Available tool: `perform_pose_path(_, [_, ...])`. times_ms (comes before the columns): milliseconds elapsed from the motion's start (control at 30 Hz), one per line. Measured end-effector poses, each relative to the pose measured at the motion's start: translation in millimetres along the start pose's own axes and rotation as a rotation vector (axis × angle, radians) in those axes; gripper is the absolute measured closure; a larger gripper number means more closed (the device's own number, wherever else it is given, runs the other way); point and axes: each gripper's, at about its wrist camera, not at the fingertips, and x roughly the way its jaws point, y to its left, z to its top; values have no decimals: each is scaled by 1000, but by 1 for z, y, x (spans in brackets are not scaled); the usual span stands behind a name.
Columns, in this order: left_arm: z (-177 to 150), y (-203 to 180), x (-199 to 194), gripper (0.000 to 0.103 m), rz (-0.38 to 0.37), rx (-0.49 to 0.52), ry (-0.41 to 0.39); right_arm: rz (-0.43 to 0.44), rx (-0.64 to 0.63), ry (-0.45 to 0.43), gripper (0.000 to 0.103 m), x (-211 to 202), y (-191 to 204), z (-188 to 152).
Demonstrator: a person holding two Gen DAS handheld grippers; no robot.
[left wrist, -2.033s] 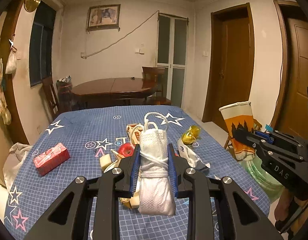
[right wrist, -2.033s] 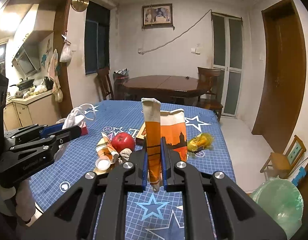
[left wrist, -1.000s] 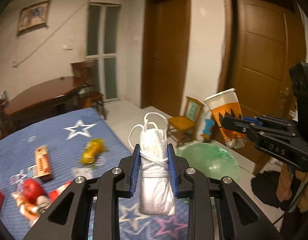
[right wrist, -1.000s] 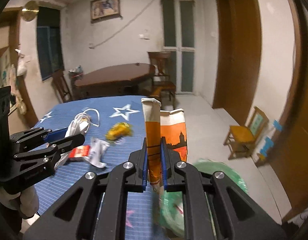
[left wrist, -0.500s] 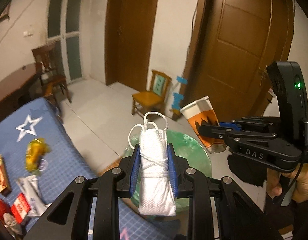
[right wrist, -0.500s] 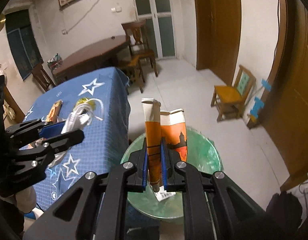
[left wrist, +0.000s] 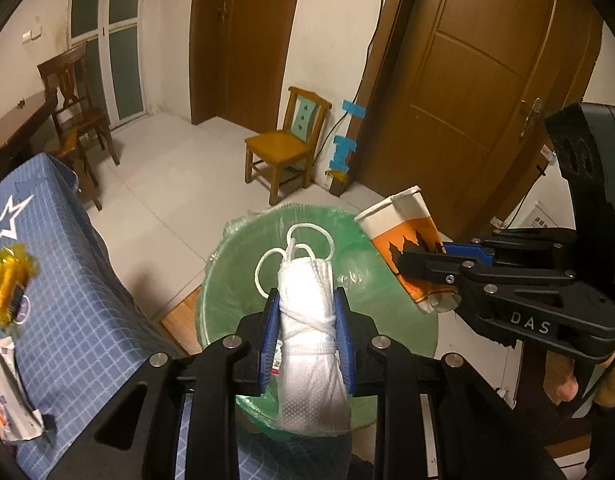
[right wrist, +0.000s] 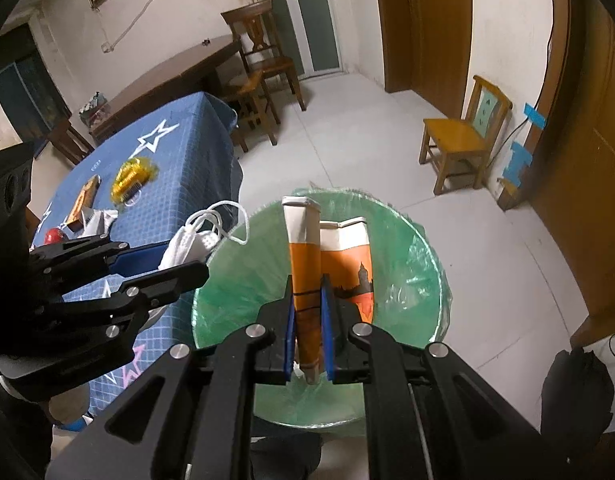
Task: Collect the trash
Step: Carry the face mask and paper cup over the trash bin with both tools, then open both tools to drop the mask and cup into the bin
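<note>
The likeliest slip is a release too near the rim of the green-lined bin (right wrist: 423,264), since the face mask (left wrist: 309,320) is light and its ear loops could snag on the left gripper (left wrist: 307,330), which is clamped on it. The flattened paper cup (right wrist: 307,276), pinched tight in the right gripper (right wrist: 307,340), might tumble off the rim (it sticks up well past the fingertips). Both items hang over the bin mouth, beside the blue star-patterned surface (right wrist: 179,168) where more litter remains.

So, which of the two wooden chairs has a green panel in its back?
The small light chair by the doors; the dark chair beside the table has none.
</note>
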Motion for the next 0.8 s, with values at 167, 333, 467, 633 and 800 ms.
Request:
perform_pose_path(167, [-1,8,24,76,-6,-16,22,5,11,21,94,11,-9,-3])
perform_pose_path(333, [-4,9,38,76,-13,-16,31,13,19,36,94,18,-14,-4])
perform_pose_path(467, [-3,13,44,75,-19,-12,32,21,27,40,93,20,-19,-5])
perform_pose_path(633, [-5,24,41,46,-7,-31,26,33,73,31,66,19,-27,-7])
perform_pose_path(800, [-8,34,34,42,4,-52,17,42,77,18,66,13,-28,-11])
